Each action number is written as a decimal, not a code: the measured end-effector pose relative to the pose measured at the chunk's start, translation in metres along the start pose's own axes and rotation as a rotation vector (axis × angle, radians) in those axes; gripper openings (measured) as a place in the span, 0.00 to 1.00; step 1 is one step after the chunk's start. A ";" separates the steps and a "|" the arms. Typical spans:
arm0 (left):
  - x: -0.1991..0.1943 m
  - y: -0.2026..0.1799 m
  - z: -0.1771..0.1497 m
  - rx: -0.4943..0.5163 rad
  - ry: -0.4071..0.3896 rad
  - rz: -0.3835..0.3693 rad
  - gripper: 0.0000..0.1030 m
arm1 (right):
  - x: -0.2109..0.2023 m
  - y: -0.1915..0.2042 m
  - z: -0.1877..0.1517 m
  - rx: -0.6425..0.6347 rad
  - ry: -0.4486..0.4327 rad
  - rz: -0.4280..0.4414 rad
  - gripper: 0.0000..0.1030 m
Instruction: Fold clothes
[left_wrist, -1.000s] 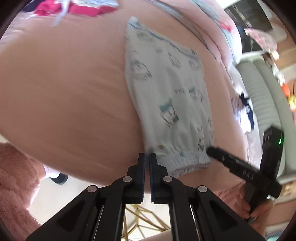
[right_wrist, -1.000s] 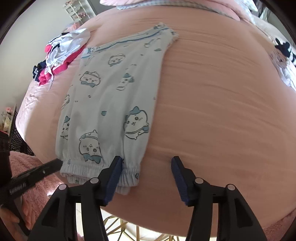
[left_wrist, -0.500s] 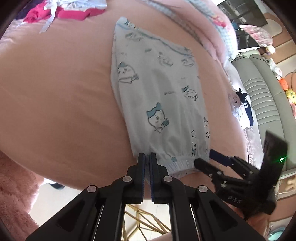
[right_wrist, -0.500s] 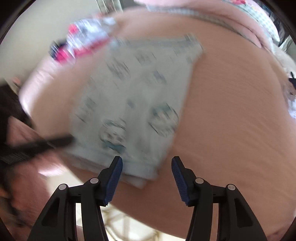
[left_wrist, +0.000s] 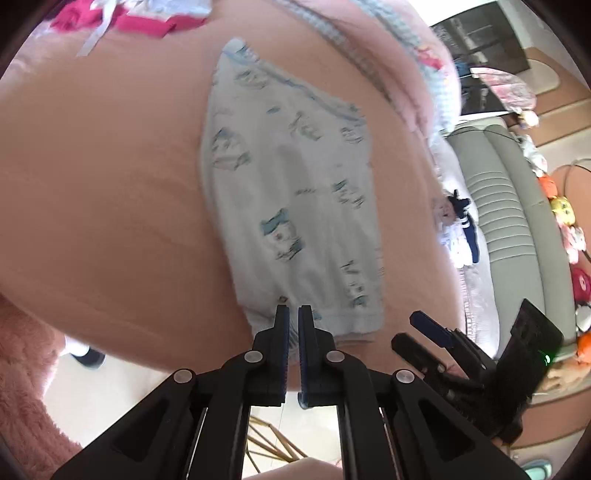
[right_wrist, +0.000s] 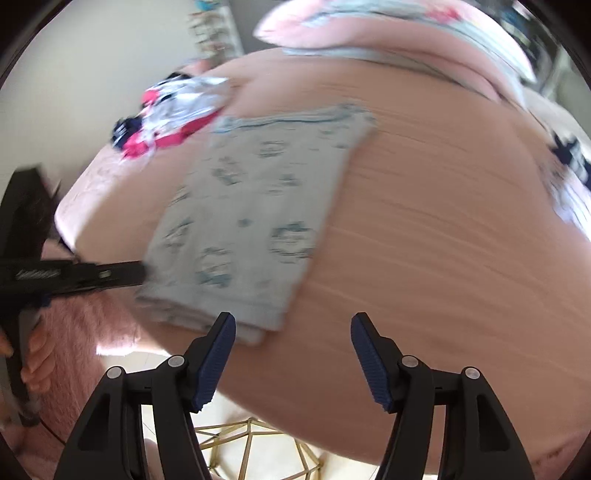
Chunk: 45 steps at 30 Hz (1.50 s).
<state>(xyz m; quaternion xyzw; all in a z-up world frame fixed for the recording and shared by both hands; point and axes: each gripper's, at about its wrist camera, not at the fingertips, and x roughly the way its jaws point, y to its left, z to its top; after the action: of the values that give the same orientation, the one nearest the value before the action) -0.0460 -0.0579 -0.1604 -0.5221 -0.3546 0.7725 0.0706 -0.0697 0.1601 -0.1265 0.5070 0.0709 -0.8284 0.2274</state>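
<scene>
your left gripper (left_wrist: 293, 314) has jaws pressed together at the cuff hem of the lt-blue printed pants (left_wrist: 291, 206), folded flat on the pink bed (left_wrist: 103, 177); pinch unclear. right gripper (right_wrist: 293, 332) jaws just been opening, spread, nothing betw them, beside cuff corner.

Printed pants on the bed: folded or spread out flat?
Folded. The printed pants lie as one narrow strip with both cuffs stacked at the near end on the pink bed.

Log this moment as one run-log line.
left gripper: shut at pants cuff | right gripper: open, just widened, empty | pants flat on bed
</scene>
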 end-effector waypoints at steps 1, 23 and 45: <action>0.000 0.003 -0.001 -0.023 0.002 -0.024 0.03 | 0.003 0.008 -0.001 -0.033 0.005 -0.013 0.62; 0.001 0.018 -0.007 -0.079 -0.022 -0.031 0.41 | 0.035 0.000 0.005 0.056 -0.025 0.010 0.60; -0.004 0.032 -0.012 -0.224 -0.002 -0.117 0.53 | 0.005 -0.057 0.000 0.307 -0.048 0.249 0.58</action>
<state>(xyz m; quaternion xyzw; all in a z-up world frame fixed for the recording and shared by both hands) -0.0257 -0.0784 -0.1797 -0.5044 -0.4685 0.7231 0.0565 -0.0970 0.2094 -0.1380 0.5205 -0.1251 -0.8069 0.2496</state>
